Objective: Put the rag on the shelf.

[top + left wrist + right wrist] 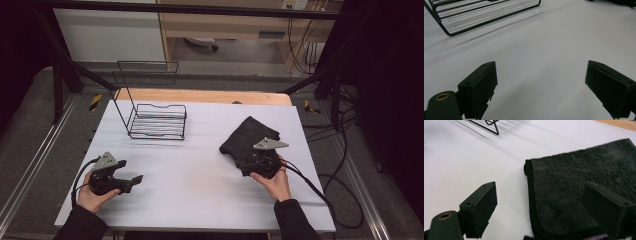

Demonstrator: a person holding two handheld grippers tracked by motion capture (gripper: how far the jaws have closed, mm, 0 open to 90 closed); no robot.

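- At the right-hand near part of the white counter [200, 175], the right gripper [260, 159] sits over the near edge of a dark fleecy cloth [247, 137]; the right hand [274, 181] cups it from behind, forearm entering from the bottom edge in a dark sleeve.
- Right gripper view: jaws spread wide, nothing between them. One jaw is over bare counter, the other over the cloth [579, 185]; whether that jaw touches the pile cannot be told.
- The cloth lies flat, folded, a rolled hem along its near side, on the right half of the counter, well apart from the rack.
- Left gripper [125, 181] at the near left corner, held low in the left hand [92, 196], wrist turned so the jaws point toward the middle of the counter.
- Left gripper view: jaws wide apart, holding nothing, bare counter between them.
- Black wire rack [156, 120] stands at the far left of the counter, its tall back frame tilted away.
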